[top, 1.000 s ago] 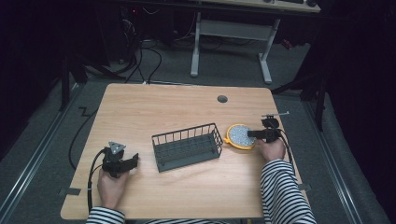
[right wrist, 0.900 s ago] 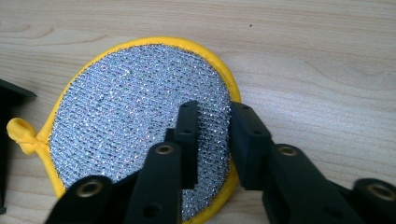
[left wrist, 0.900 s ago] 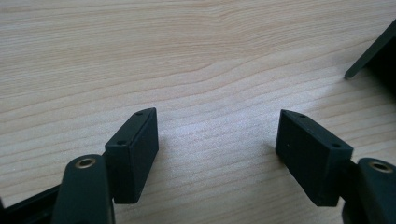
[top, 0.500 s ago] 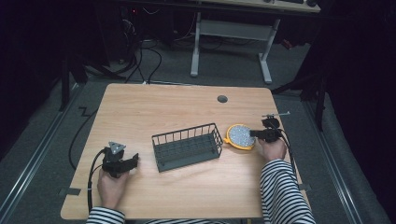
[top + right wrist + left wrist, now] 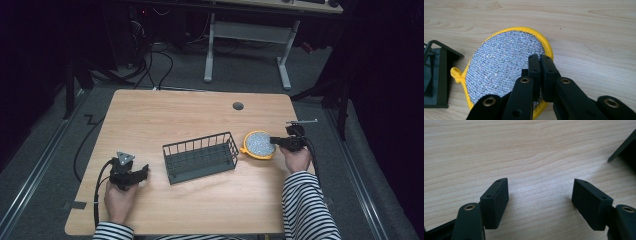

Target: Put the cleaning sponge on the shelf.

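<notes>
Right hand-held gripper [image 5: 539,58] level, clamped on scrubber [image 5: 504,65] edge – left [image 5: 540,195] wide (resting on table [image 5: 524,150]).

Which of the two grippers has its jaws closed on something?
The right gripper: its jaws are pinched on the edge of the yellow-rimmed silver scouring pad. The left gripper stands open over bare table.

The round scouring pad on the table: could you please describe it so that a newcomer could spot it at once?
On the wooden table, look just right of the black wire basket. There lies the scouring pad, a flat disc pinched at its edge by the right gripper. Its glittery silver face and yellow rim set it apart.
</notes>
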The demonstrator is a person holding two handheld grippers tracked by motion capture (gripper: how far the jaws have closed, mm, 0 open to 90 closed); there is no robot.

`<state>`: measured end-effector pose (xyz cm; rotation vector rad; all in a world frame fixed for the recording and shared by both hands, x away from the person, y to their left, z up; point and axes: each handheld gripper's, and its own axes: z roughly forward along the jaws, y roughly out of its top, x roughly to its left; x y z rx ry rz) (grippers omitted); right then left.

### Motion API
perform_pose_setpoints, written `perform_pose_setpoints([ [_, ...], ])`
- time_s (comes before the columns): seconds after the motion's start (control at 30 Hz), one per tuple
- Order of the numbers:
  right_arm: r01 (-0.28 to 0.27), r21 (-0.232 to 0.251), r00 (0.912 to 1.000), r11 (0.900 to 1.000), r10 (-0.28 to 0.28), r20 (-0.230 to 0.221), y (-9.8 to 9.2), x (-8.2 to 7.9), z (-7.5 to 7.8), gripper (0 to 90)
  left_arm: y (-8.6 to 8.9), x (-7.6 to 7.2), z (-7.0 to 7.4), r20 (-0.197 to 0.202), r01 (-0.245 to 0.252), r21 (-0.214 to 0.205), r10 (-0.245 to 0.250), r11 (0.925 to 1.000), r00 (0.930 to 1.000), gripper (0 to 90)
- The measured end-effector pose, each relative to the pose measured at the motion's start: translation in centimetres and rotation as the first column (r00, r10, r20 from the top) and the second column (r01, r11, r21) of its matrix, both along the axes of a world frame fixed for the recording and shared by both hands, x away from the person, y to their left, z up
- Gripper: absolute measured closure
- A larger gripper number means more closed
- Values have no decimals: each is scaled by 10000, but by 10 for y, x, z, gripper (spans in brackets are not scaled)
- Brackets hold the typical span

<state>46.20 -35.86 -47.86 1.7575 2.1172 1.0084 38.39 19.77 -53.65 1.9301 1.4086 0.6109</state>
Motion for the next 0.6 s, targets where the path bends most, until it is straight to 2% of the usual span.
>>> perform_pose_setpoints([
  [0.33, -334, -69, 9985, 9994, 337, 421, -4, -10, 17, 883, 0, 0, 0, 2, 5, -5, -5, 10000, 10000, 303],
  [0.4, -511, -238, 9972, 9984, 523, 534, -4, -12, 22, 883, 0, 0, 0, 1, 8, -12, -8, 10000, 10000, 303],
  [0.6, -753, -294, 9932, 9967, 776, 867, 0, -15, 40, 883, 0, 0, 0, 15, 2, -14, -2, 10000, 10000, 302],
])
